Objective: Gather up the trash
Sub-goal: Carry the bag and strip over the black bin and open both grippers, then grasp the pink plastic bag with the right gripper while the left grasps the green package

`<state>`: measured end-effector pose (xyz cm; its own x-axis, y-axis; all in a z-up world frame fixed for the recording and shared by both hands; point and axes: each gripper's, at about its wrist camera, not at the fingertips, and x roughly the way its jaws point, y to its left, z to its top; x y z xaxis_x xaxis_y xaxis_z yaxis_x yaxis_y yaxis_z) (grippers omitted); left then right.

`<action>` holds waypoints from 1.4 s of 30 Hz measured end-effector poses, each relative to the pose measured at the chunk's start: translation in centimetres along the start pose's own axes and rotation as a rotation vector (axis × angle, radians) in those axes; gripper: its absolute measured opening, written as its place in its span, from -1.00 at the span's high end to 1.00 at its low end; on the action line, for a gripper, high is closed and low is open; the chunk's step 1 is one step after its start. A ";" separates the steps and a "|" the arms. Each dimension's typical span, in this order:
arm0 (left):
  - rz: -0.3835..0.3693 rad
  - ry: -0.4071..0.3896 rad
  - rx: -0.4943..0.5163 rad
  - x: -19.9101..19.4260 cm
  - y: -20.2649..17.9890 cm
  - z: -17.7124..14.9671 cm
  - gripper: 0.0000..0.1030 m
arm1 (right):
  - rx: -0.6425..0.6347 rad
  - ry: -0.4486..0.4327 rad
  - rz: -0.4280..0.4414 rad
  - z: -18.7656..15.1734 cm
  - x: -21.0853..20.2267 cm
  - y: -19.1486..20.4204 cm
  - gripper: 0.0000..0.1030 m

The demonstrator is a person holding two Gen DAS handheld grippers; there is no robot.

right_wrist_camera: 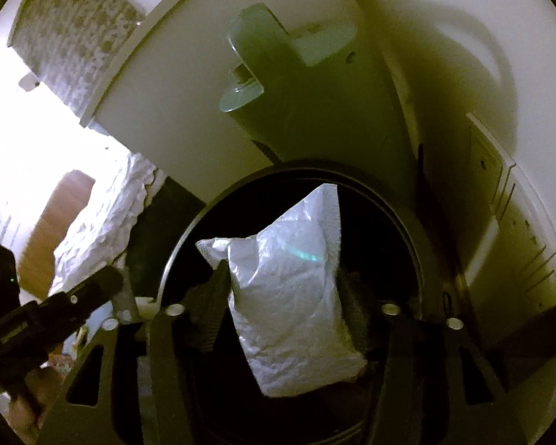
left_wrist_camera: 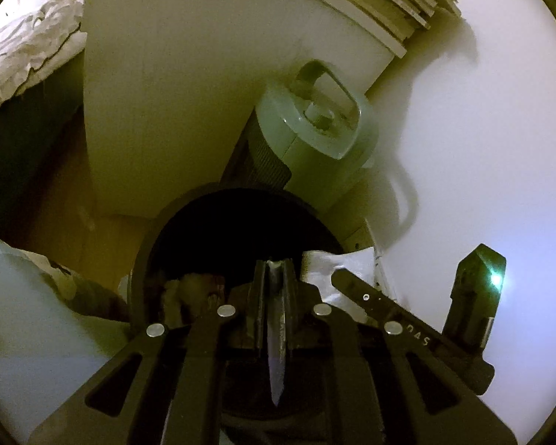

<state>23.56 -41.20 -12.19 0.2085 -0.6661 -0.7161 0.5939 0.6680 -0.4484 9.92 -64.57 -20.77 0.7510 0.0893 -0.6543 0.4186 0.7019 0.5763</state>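
Note:
A round black bin (left_wrist_camera: pixel 155 230) stands open below both grippers; its rim (right_wrist_camera: pixel 189 230) also fills the middle of the right wrist view. My left gripper (left_wrist_camera: pixel 276 265) hangs over the bin's mouth, shut on a thin silvery wrapper (left_wrist_camera: pixel 277 333) seen edge-on between the fingers. My right gripper (right_wrist_camera: pixel 283 282) is over the same opening with a crumpled white plastic bag (right_wrist_camera: pixel 293 296) between its fingers; the bag touches both pads and hangs there. In the left wrist view, the bag (left_wrist_camera: pixel 337 263) and a right finger (left_wrist_camera: pixel 370 300) show at the bin's right edge.
A grey-green fan-like appliance (left_wrist_camera: pixel 315 126) stands right behind the bin against a white furniture panel (left_wrist_camera: pixel 189 92), with a white cable (left_wrist_camera: pixel 407 200) along the wall (left_wrist_camera: pixel 482 148). Crumpled white bedding (left_wrist_camera: pixel 29 37) lies at the far left above wooden floor (left_wrist_camera: pixel 66 204).

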 end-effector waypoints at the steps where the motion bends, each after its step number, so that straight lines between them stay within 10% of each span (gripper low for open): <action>1: 0.002 0.001 -0.001 0.1 -0.1 0.0 0.76 | 0.005 -0.004 -0.001 0.0 -0.1 0.0 -0.40; 7: 0.013 -0.037 -0.019 -2.2 -0.1 -0.7 -0.12 | -0.007 -0.022 0.002 0.0 -0.1 0.7 -0.45; 13: 0.024 -0.128 -0.056 -7.5 0.6 -2.2 -0.55 | -0.060 -0.030 0.006 -0.8 -0.1 2.1 -0.45; 22: 0.124 -0.247 -0.072 -18.6 1.8 -8.2 -0.55 | -0.167 -0.036 0.062 -3.1 -0.7 5.4 -0.45; 31: 0.564 -0.262 -0.292 -31.1 10.2 -20.2 -0.55 | -0.421 -0.050 0.306 -8.4 -6.0 12.0 -0.59; 36: 0.727 -0.239 -0.459 -35.7 14.5 -26.2 -0.55 | -0.801 0.131 0.491 -15.0 -8.8 19.5 -0.61; 42: 0.805 -0.203 -0.521 -35.7 15.9 -29.5 -0.55 | -1.115 0.349 0.505 -22.5 -9.7 25.4 -0.65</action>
<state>2.67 2.97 -9.50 0.5595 0.0409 -0.8278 -0.1916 0.9781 -0.0812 1.73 -31.73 -10.79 0.4565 0.5801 -0.6746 -0.6550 0.7323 0.1865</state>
